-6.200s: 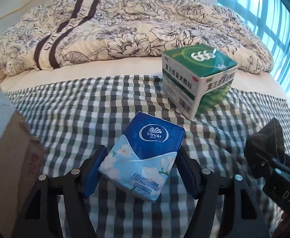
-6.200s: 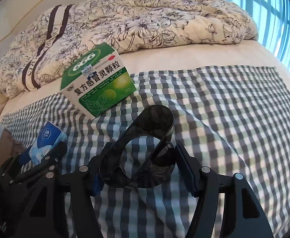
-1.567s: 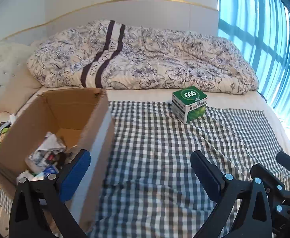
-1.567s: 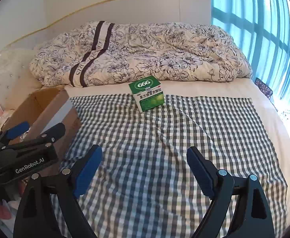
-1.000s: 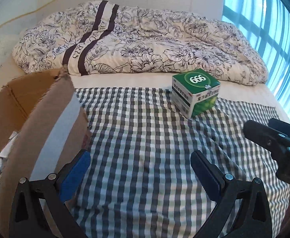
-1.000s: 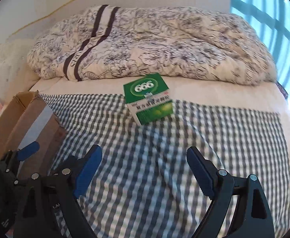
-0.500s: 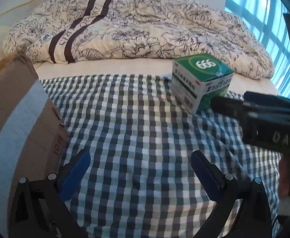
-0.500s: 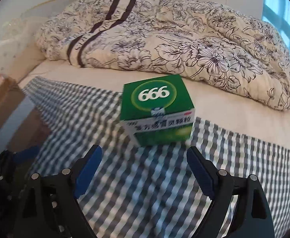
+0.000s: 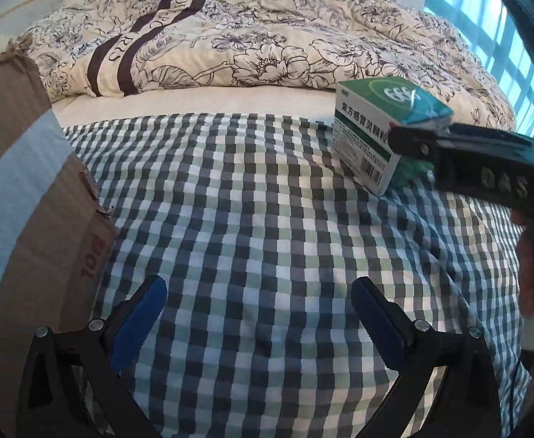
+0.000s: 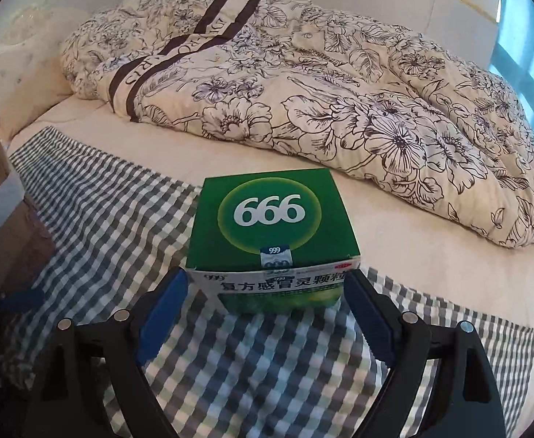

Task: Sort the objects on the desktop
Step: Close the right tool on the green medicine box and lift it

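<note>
A green medicine box [image 10: 270, 226] with "666" on its lid stands on the checked cloth [image 10: 95, 204]. My right gripper [image 10: 263, 288] is open, and its blue fingertips [image 10: 164, 299] flank the box's near corners; I cannot tell if they touch it. From the left wrist view the same green box [image 9: 361, 138] is at the right, with the right gripper's black body [image 9: 486, 160] reaching over its near side. My left gripper [image 9: 259, 288] hangs open over bare checked cloth [image 9: 267, 200], holding nothing.
A cardboard box [image 9: 18, 189] with pale tape stands against the cloth's left edge, close to my left fingertip. A floral duvet [image 10: 303, 84] is heaped behind the green box. A person's hand [image 9: 533, 266] holds the right gripper. Windows are at the right.
My right gripper has moved forward, so the green box now sits between its fingertips. The left gripper has edged forward; the cardboard box looms larger at its left.
</note>
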Motion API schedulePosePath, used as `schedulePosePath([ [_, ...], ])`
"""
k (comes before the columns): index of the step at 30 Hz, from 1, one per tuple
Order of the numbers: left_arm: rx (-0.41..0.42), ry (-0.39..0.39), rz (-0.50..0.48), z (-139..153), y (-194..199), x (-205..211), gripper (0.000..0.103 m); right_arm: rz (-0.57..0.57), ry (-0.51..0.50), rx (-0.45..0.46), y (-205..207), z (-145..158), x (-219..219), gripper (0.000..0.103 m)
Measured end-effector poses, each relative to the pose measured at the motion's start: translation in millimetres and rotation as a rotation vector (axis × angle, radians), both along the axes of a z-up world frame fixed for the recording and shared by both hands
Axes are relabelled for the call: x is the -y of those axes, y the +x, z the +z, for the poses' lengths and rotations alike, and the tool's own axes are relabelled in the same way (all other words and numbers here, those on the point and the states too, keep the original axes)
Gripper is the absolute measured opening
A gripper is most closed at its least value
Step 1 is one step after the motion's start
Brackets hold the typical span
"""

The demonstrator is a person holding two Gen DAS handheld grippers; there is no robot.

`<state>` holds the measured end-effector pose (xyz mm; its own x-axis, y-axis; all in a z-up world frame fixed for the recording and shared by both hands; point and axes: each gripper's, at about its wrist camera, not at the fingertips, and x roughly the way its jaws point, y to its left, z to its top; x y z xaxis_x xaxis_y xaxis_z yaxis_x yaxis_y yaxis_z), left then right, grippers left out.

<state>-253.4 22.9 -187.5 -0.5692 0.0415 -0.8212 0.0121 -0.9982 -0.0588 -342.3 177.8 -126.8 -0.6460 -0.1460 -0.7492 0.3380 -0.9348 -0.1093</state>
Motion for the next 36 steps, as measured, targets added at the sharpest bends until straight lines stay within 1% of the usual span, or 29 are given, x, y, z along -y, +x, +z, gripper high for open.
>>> schedulePosePath([
  [4,0.006,-0.004,-0.006,-3.3,-0.5,-0.8,0.103,-0.018,-0.020,0.037,-15.8,-10.2,-2.7,0.088],
  [9,0.016,-0.006,-0.005,-7.9,-1.7,0.1,0.103,-0.015,0.022,0.029,-28.4,-17.7,0.3,0.088],
  [11,0.018,-0.006,-0.001,-9.2,-2.1,0.5,0.103,-0.032,0.000,0.042,-30.5,-18.1,-1.7,0.088],
  [13,0.019,-0.005,0.001,-10.4,-3.1,0.5,0.103,-0.071,-0.077,0.071,-27.4,-16.0,-6.6,0.088],
  [14,0.017,-0.003,0.003,-10.6,-3.5,0.7,0.103,-0.091,-0.133,0.087,-24.4,-14.5,-9.7,0.088],
  [16,0.016,0.001,0.006,-11.6,-3.7,0.9,0.103,-0.127,-0.286,0.125,-18.2,-9.8,-15.3,0.088],
  [18,0.018,0.007,0.005,-13.1,-3.0,1.2,0.103,-0.195,-0.394,0.170,-15.9,-4.9,-19.4,0.088],
  [21,0.018,0.012,0.000,-13.0,-1.6,0.9,0.103,-0.306,-0.483,0.226,-22.9,3.1,-24.1,0.088],
  [23,0.011,0.021,0.002,-11.0,0.7,2.5,0.103,-0.367,-0.494,0.239,-30.1,7.7,-24.5,0.088],
  [26,-0.002,0.025,0.017,-9.9,5.3,5.5,0.103,-0.474,-0.425,0.227,-42.9,9.7,-19.1,0.088],
  [29,-0.007,0.028,0.025,-11.2,10.9,8.3,0.103,-0.574,-0.375,0.248,-58.7,1.8,-15.0,0.088],
  [32,0.003,0.028,0.033,-14.5,12.6,12.2,0.103,-0.641,-0.376,0.229,-71.4,0.0,-12.7,0.088],
  [34,0.008,0.039,0.040,-15.8,12.9,16.8,0.103,-0.683,-0.370,0.233,-78.1,-1.2,-11.0,0.088],
  [36,0.006,0.045,0.040,-15.8,12.7,18.1,0.103,-0.700,-0.346,0.242,-85.6,-4.0,-7.6,0.090],
])
